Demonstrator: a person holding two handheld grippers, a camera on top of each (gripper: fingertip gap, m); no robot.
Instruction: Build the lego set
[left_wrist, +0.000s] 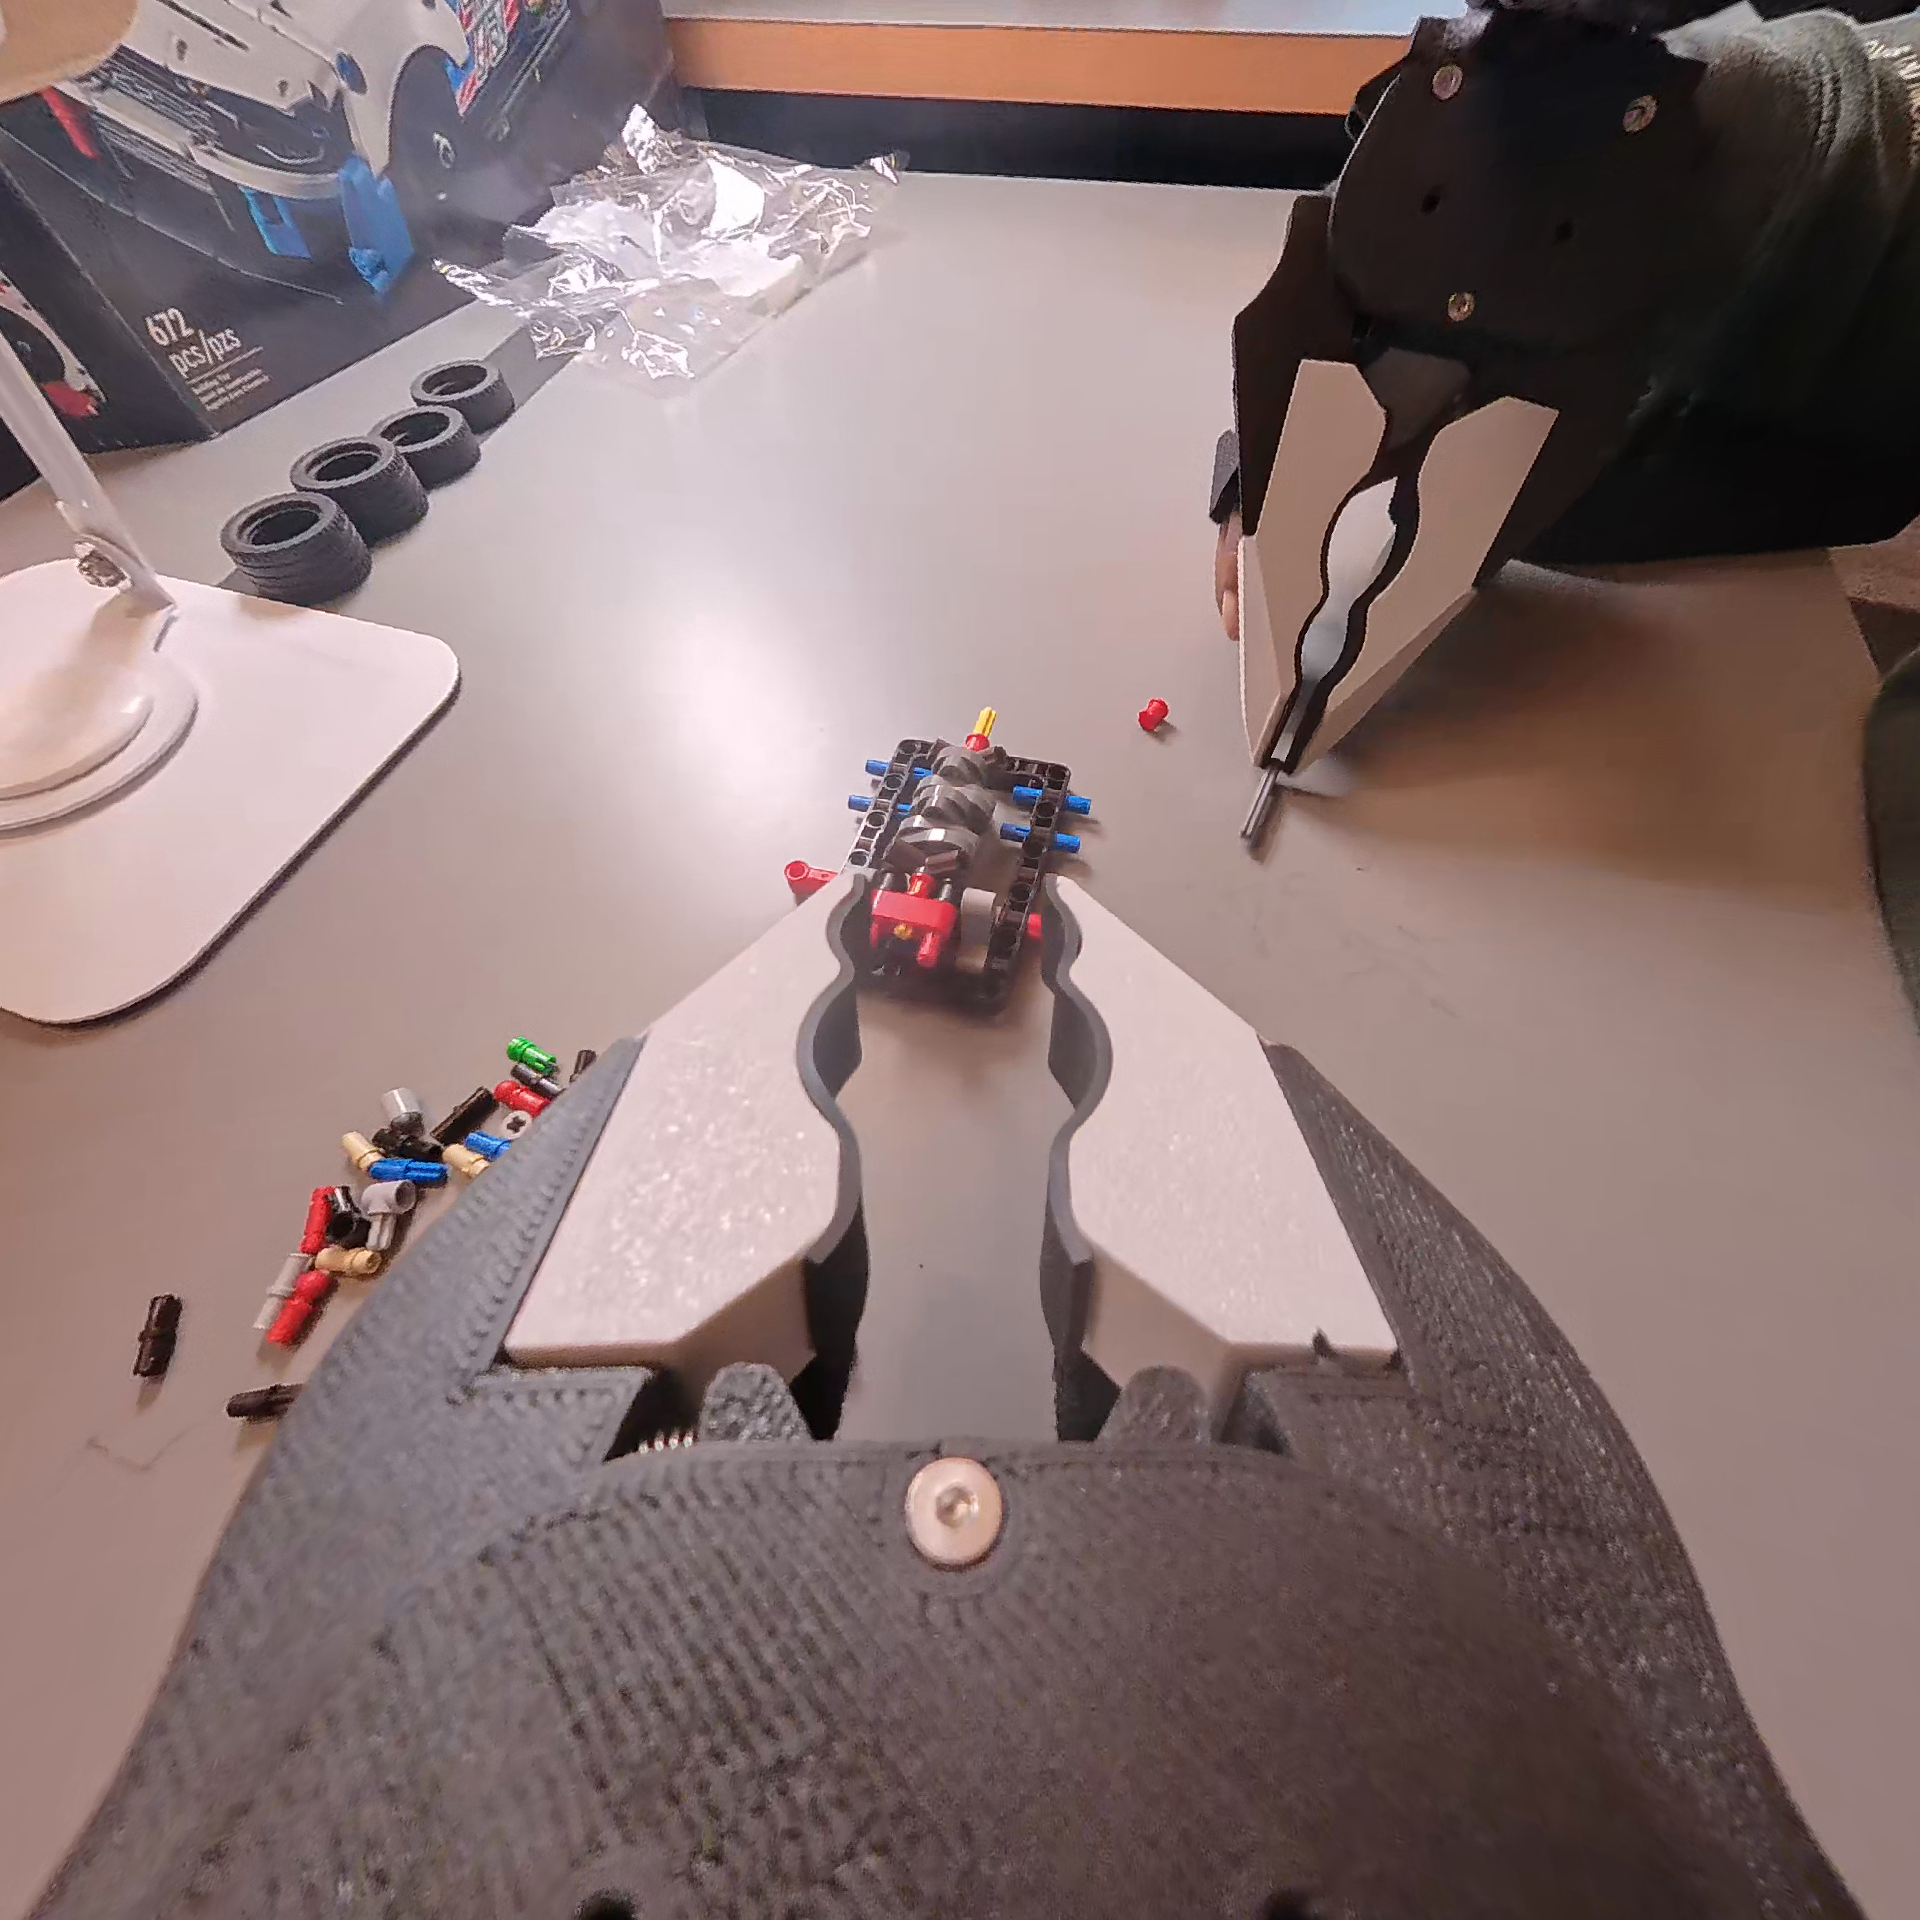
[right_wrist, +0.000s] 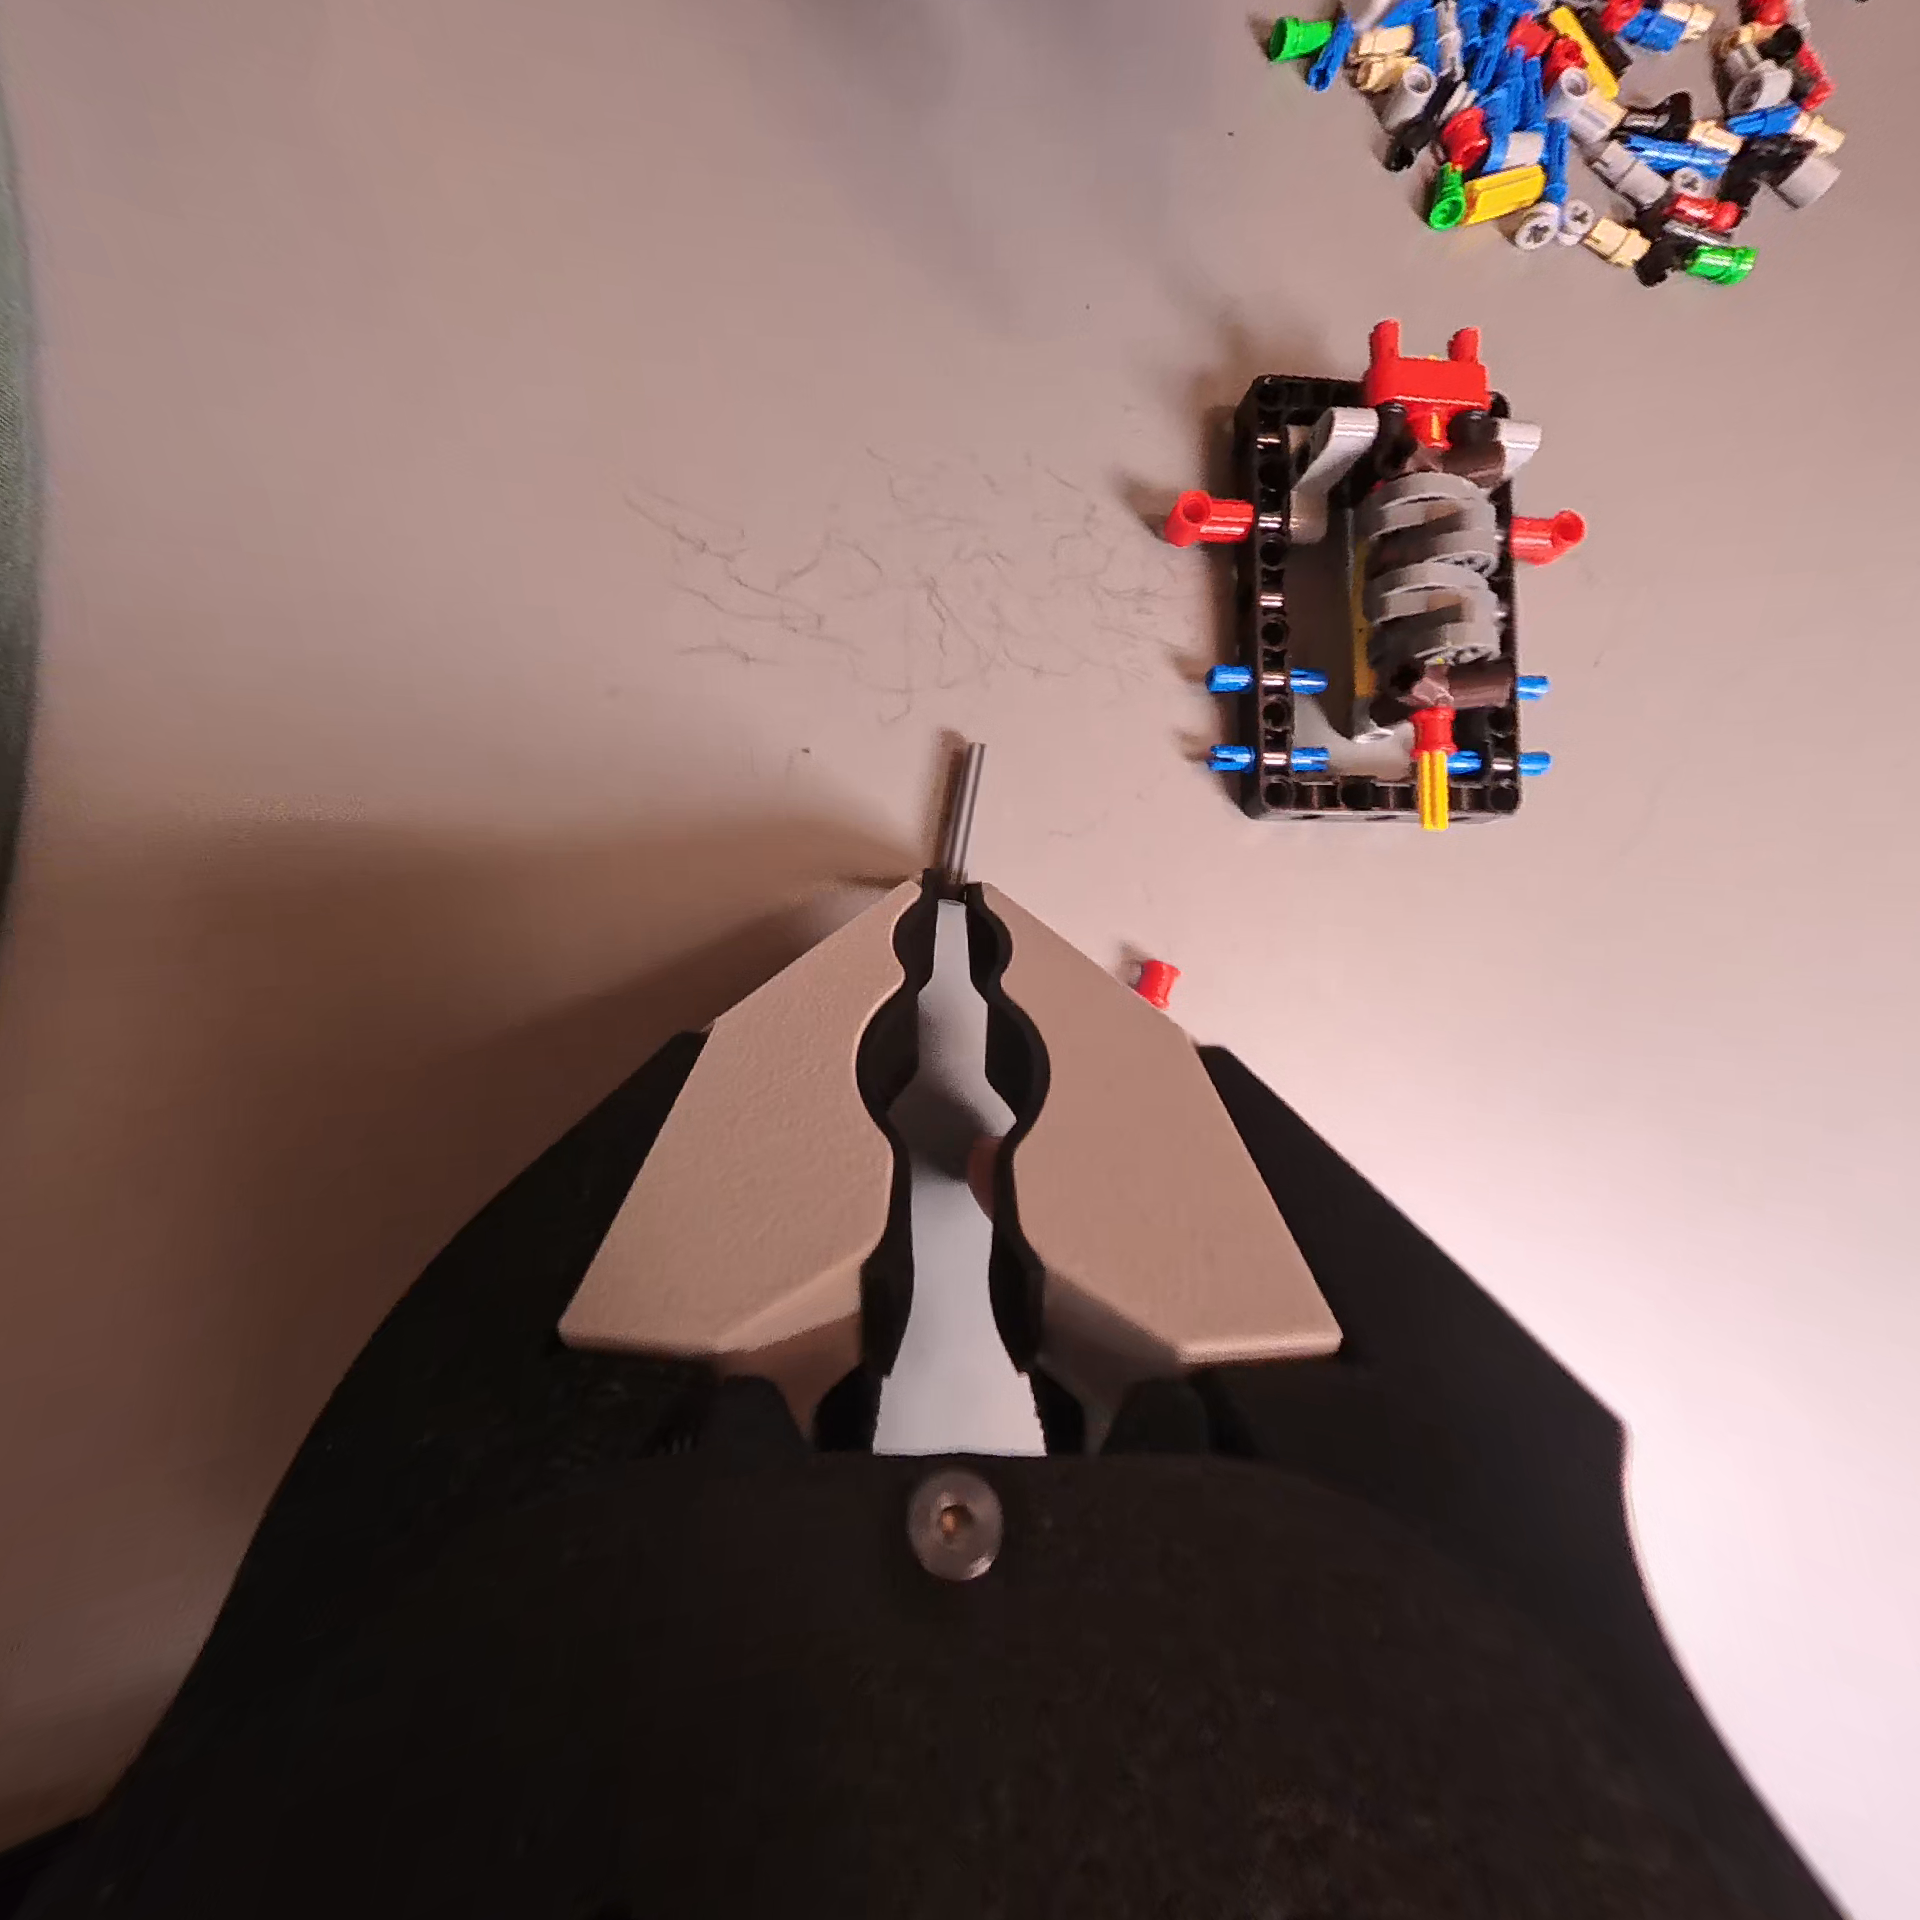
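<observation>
The part-built lego assembly (left_wrist: 961, 831) is a black frame with grey gears, a red block, blue pins and a yellow axle, lying flat on the grey table (left_wrist: 1039, 499). It also shows in the right wrist view (right_wrist: 1382, 592). My left gripper (left_wrist: 951, 904) is open and empty, its fingertips either side of the assembly's near red end, and I cannot tell whether they touch it. My right gripper (right_wrist: 951, 888) is shut on a thin dark grey axle (right_wrist: 961, 800) that points down at the table, to the right of the assembly (left_wrist: 1262, 805). A loose red pin (right_wrist: 1153, 982) lies beside it.
A pile of small coloured pins and connectors (left_wrist: 416, 1174) lies left of my left gripper, also top right in the right wrist view (right_wrist: 1579, 125). Several black tyres (left_wrist: 364, 478), the set's box (left_wrist: 208, 260), a crumpled clear bag (left_wrist: 665, 249) and a white stand base (left_wrist: 187, 769) are at the left. My hands' fingertips stand some 15 cm from each other.
</observation>
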